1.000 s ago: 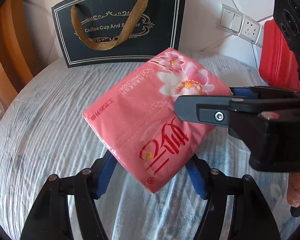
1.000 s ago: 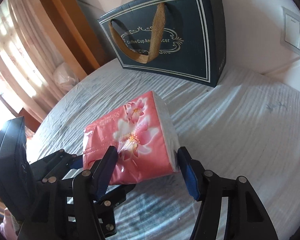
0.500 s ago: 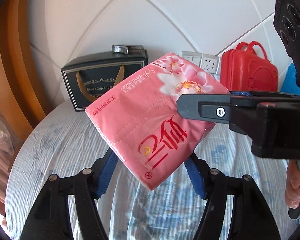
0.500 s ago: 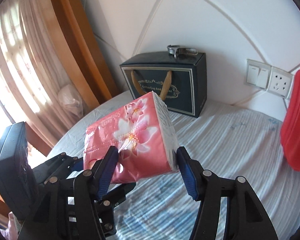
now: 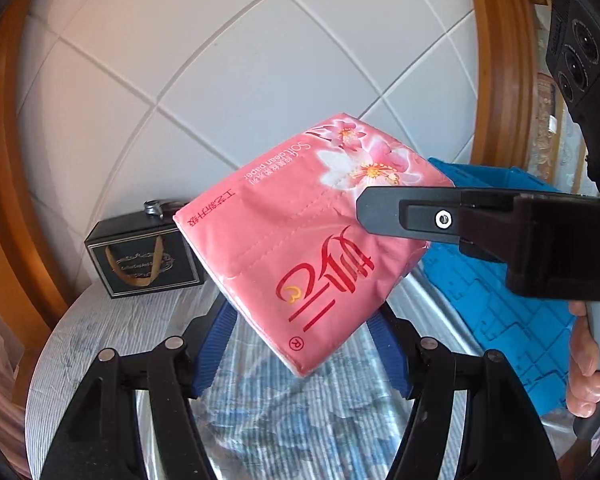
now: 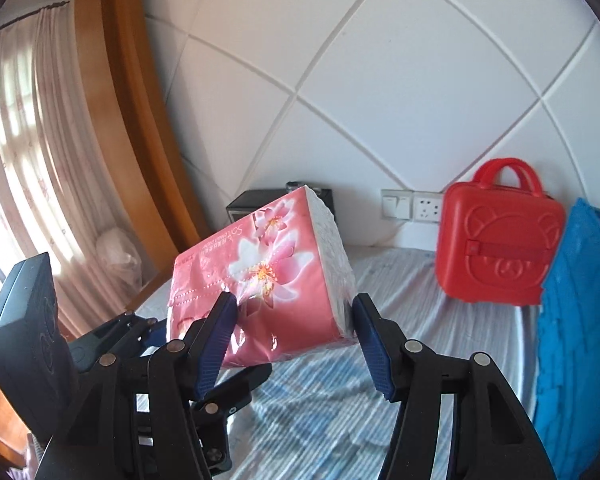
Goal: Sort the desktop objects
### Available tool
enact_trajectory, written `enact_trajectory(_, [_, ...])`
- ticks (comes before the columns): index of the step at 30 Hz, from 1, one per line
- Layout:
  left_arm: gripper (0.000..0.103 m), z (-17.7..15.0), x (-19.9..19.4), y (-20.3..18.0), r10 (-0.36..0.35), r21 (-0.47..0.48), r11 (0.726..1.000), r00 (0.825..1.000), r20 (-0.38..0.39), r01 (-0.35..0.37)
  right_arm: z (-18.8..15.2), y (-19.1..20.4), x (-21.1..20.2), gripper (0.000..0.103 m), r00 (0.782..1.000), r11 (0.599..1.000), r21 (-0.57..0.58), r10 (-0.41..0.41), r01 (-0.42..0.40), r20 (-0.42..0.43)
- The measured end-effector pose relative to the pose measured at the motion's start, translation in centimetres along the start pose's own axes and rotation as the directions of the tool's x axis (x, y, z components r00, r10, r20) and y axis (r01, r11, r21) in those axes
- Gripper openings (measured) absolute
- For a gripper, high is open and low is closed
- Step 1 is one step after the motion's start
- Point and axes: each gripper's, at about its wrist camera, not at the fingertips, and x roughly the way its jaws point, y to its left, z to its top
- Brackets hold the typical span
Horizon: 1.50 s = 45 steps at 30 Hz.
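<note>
A pink tissue pack [image 5: 300, 240] with a flower print hangs tilted in the air above the table. My left gripper [image 5: 300, 328] is shut on its near lower end, blue pads pressed against both sides. My right gripper [image 6: 294, 308] is shut on the pack [image 6: 268, 280] at its other end, one pad on the pink face and one on the white side. In the left wrist view a right-gripper finger [image 5: 400, 216] lies across the pack's top. In the right wrist view the left gripper [image 6: 140, 328] shows low on the left, under the pack.
A round table in a blue-striped cloth [image 5: 100, 328] lies below. A dark gift bag [image 5: 144, 260] stands at the back by the tiled wall. A red carry case [image 6: 496, 248] and a blue crate [image 6: 580, 320] stand on the right. Wall sockets [image 6: 410, 204] and curtains [image 6: 32, 160] lie behind.
Both grippers have risen together with the tissue pack, from just over the cloth to well above the table. The views have swung right, so the gift bag has shrunk and the blue crate appears.
</note>
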Motion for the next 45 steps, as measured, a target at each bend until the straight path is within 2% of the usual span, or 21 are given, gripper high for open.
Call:
enact_trajectory(8, [0.066, 2.2, -6.0, -14.0, -0.055, 0.070, 0.996, 0.995, 0.085, 0.049, -1.9, -5.1, -14.2, 0.059, 0.993, 0.996, 0.027, -0.091, 0.089, 0.074])
enact_trajectory(15, [0.066, 2.4, -9.4, -30.7, -0.103, 0.079, 0.992, 0.987, 0.127, 0.093, -6.0, -13.3, -28.5, 0.059, 0.981, 0.988, -0.011, -0.150, 0.152, 0.120])
enact_trajectory(20, [0.066, 2.1, -9.1, -41.5, -0.147, 0.122, 0.983, 0.987, 0.073, 0.137, -9.7, -20.5, -36.3, 0.059, 0.975, 0.980, 0.017, -0.199, 0.198, 0.098])
enact_trajectory(25, [0.066, 1.4, -7.2, -48.7, -0.186, 0.177, 0.967, 0.982, -0.002, 0.184, -13.0, -26.5, -39.7, 0.059, 0.970, 0.970, 0.078, -0.236, 0.231, 0.065])
enact_trajectory(30, [0.066, 0.2, -4.8, -52.4, -0.188, 0.192, 0.961, 0.980, -0.066, 0.197, -15.7, -31.6, -40.8, 0.059, 0.967, 0.957, 0.148, -0.254, 0.248, 0.021])
enact_trajectory(33, [0.066, -0.2, -4.6, -53.2, -0.140, 0.200, 0.968, 0.988, -0.066, 0.150, -17.1, -33.6, -40.2, 0.059, 0.946, 0.934, 0.155, -0.324, 0.321, -0.010])
enact_trajectory(36, [0.066, -0.3, -4.9, -53.2, -0.113, 0.208, 0.970, 0.992, -0.064, 0.124, -18.5, -35.0, -39.3, 0.059, 0.933, 0.918, 0.170, -0.358, 0.360, -0.041])
enact_trajectory(41, [0.068, -0.3, -5.9, -51.8, -0.084, 0.157, 0.983, 0.995, -0.053, 0.091, -19.5, -35.9, -38.3, 0.065, 0.934, 0.918, 0.177, -0.350, 0.356, -0.068])
enact_trajectory(42, [0.071, -0.3, -6.3, -51.4, -0.073, 0.150, 0.986, 0.996, -0.045, 0.079, -19.6, -35.8, -38.4, 0.072, 0.935, 0.917, 0.180, -0.350, 0.355, -0.061])
enact_trajectory(43, [0.072, -0.4, -6.9, -51.1, -0.058, 0.141, 0.988, 0.998, -0.036, 0.063, -19.6, -35.6, -38.7, 0.086, 0.934, 0.915, 0.185, -0.355, 0.358, -0.051])
enact_trajectory(45, [0.078, -0.3, -8.4, -50.2, -0.042, 0.121, 0.992, 0.999, 0.003, 0.041, -19.6, -35.0, -39.8, 0.103, 0.924, 0.907, 0.187, -0.381, 0.378, -0.021])
